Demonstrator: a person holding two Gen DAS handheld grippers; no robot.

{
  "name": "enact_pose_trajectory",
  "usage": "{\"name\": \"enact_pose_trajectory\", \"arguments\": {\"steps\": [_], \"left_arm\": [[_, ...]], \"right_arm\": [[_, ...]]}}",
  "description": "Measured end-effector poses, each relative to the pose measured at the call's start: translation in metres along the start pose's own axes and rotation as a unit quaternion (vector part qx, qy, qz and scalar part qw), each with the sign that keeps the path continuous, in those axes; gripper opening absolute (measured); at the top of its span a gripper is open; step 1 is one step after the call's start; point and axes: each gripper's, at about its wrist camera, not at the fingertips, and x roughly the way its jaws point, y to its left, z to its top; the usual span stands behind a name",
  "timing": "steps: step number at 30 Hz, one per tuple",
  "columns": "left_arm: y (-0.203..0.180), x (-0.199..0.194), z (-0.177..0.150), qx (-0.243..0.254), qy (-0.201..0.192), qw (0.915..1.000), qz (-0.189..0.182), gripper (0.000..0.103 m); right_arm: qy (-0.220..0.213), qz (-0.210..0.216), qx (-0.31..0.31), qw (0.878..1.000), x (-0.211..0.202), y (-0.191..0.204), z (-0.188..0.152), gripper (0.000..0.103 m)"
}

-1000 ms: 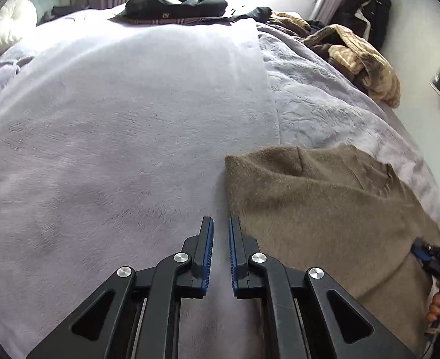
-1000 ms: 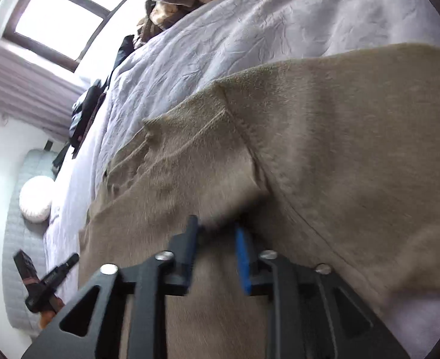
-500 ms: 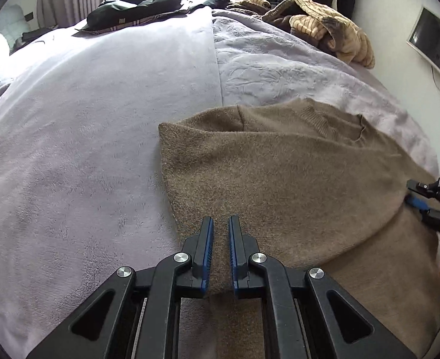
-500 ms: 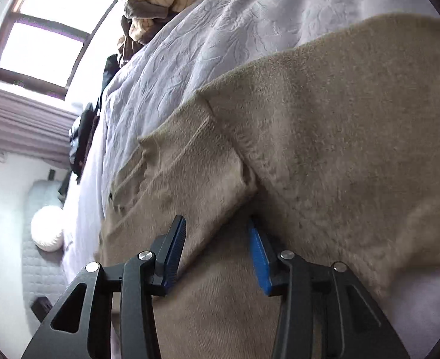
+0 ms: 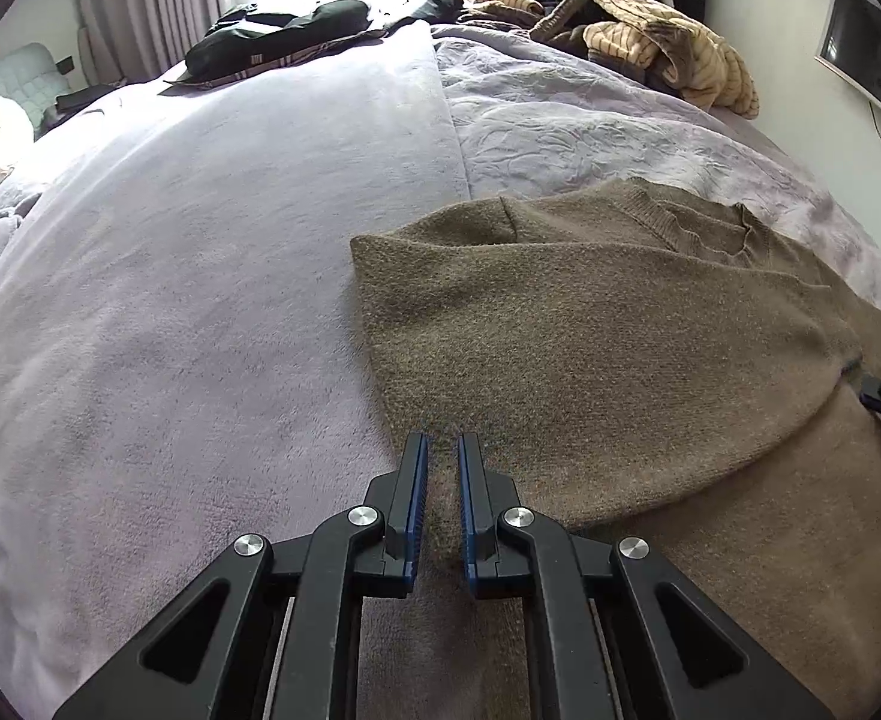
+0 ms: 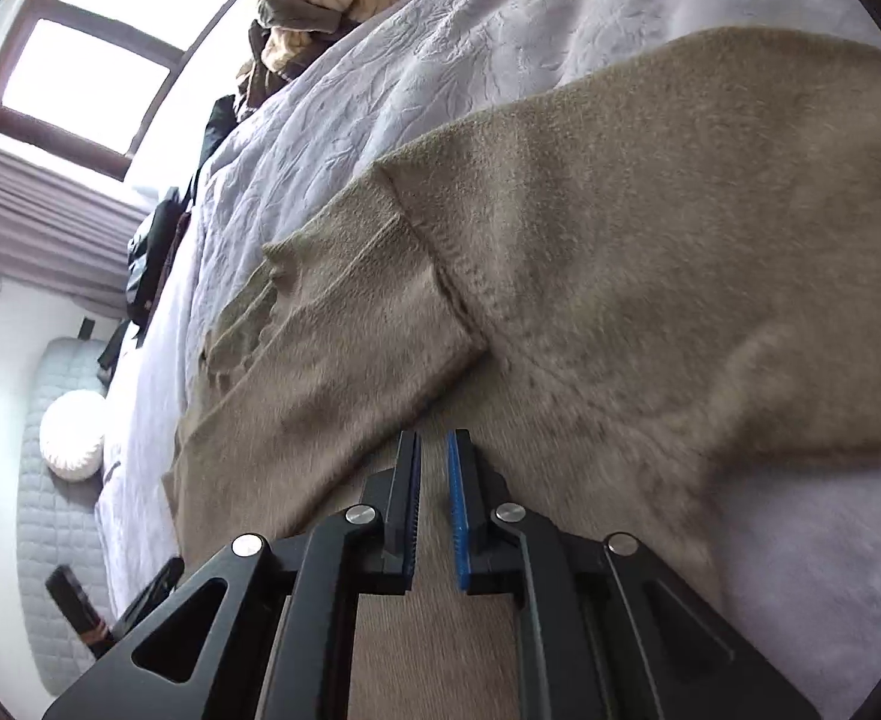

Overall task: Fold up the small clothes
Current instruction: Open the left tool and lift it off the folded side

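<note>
A brown sweater [image 5: 620, 348] lies partly folded on the right side of a bed [image 5: 200, 300], one panel doubled across the body so its edge runs diagonally toward the near corner, the ribbed neckline [image 5: 710, 228] showing at the far end.

The left gripper [image 5: 440, 480] hovers over the near left edge of the knit with its fingers [image 5: 413, 498] drawn almost together; a narrow slot remains and whether any cloth sits in it cannot be told. The right gripper [image 6: 433, 480] points at the spot where the folded sleeve [image 6: 332, 348] meets the body, its fingers likewise nearly closed, seemingly on or just above the knit; the frame does not settle whether they pinch fabric.

The risks are plain. A pinch that takes only the top layer would, on lifting, peel the fold open instead of carrying it. Fuzzy knit may slip from narrow pads if little is caught. Pulling one hand ahead of the other would skew the diagonal edge and bunch the sleeve. The plush blanket [image 5: 170, 390] beneath could drag at the sweater and ruck it during a slide.

Farther up the bed, a striped heap of clothes [image 5: 668, 54] and a dark garment [image 5: 278, 36] lie well apart from the work.
</note>
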Motion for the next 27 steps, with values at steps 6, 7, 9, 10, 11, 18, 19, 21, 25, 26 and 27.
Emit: {"name": "enact_pose_trajectory", "arguments": {"steps": [6, 7, 9, 10, 11, 18, 19, 21, 25, 26, 27], "left_arm": [[-0.011, -0.016, -0.009, -0.009, -0.002, 0.9999, 0.008, 0.011], [-0.013, -0.018, -0.011, -0.009, -0.003, 0.9999, 0.008, 0.011], [-0.019, -0.026, -0.015, -0.014, -0.002, 0.9999, 0.004, 0.011], [-0.022, -0.029, -0.017, -0.018, 0.000, 0.9998, -0.003, 0.012], [-0.026, -0.032, -0.019, -0.020, 0.002, 0.9997, -0.010, 0.012], [-0.053, -0.049, -0.043, -0.021, 0.005, 0.9997, -0.011, 0.012], [-0.056, -0.051, -0.047, -0.023, 0.005, 0.9997, -0.012, 0.012], [-0.061, -0.054, -0.053, -0.026, 0.008, 0.9995, -0.014, 0.045], [-0.072, -0.068, -0.064, -0.020, -0.016, 0.9996, 0.016, 0.102], [-0.076, -0.070, -0.065, -0.014, -0.014, 0.9997, 0.018, 0.102], [-0.079, -0.073, -0.066, -0.013, -0.016, 0.9996, 0.018, 0.102]], "right_arm": [[-0.002, -0.002, -0.034, 0.999, -0.027, 0.000, -0.021, 0.057], [-0.003, -0.003, -0.041, 0.999, -0.031, 0.001, -0.024, 0.057], [-0.005, -0.008, -0.056, 0.998, -0.037, 0.005, -0.031, 0.058], [-0.003, -0.007, -0.062, 0.998, -0.040, 0.008, -0.034, 0.059], [0.001, -0.007, -0.068, 0.998, -0.041, 0.010, -0.036, 0.061], [0.002, -0.015, -0.105, 0.994, -0.058, 0.019, -0.052, 0.074], [0.003, -0.013, -0.107, 0.994, -0.060, 0.019, -0.054, 0.079], [0.005, -0.010, -0.109, 0.994, -0.064, 0.018, -0.057, 0.079], [0.007, -0.006, -0.106, 0.994, -0.071, 0.012, -0.065, 0.079], [0.008, -0.006, -0.107, 0.994, -0.073, 0.011, -0.067, 0.080], [0.009, -0.006, -0.107, 0.994, -0.075, 0.009, -0.069, 0.080]]}}
